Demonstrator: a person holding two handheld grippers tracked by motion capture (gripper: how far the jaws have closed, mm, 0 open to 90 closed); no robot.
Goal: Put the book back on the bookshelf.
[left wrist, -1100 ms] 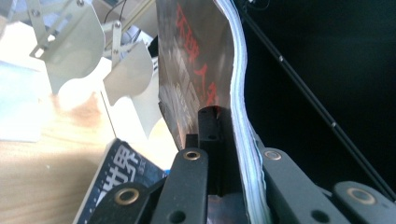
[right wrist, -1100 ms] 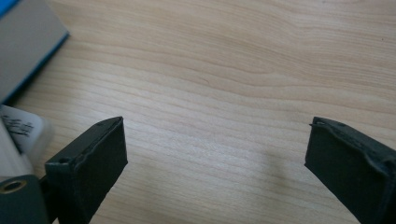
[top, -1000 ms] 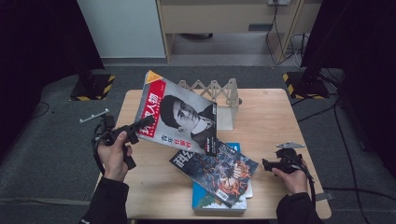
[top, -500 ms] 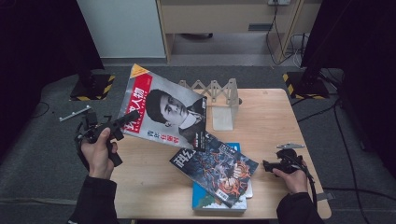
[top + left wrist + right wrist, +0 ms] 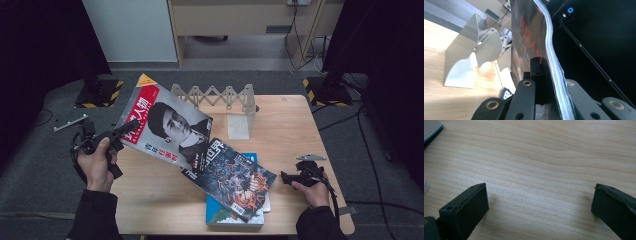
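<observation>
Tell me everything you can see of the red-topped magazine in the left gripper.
The magazine has a glossy cover with a red banner, white characters and a black-and-white portrait. It is thin and floppy, its pages bowing in the left gripper view. The left gripper is shut on its left edge and holds it tilted above the table, in front of the folding rack. Its lower right corner overlaps the dark comic-style magazine; whether they touch I cannot tell.

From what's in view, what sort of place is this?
Likely a lab or recording studio, not a home: a lone wooden table on grey carpet, black drapes at the sides, loose cables on the floor.
</observation>
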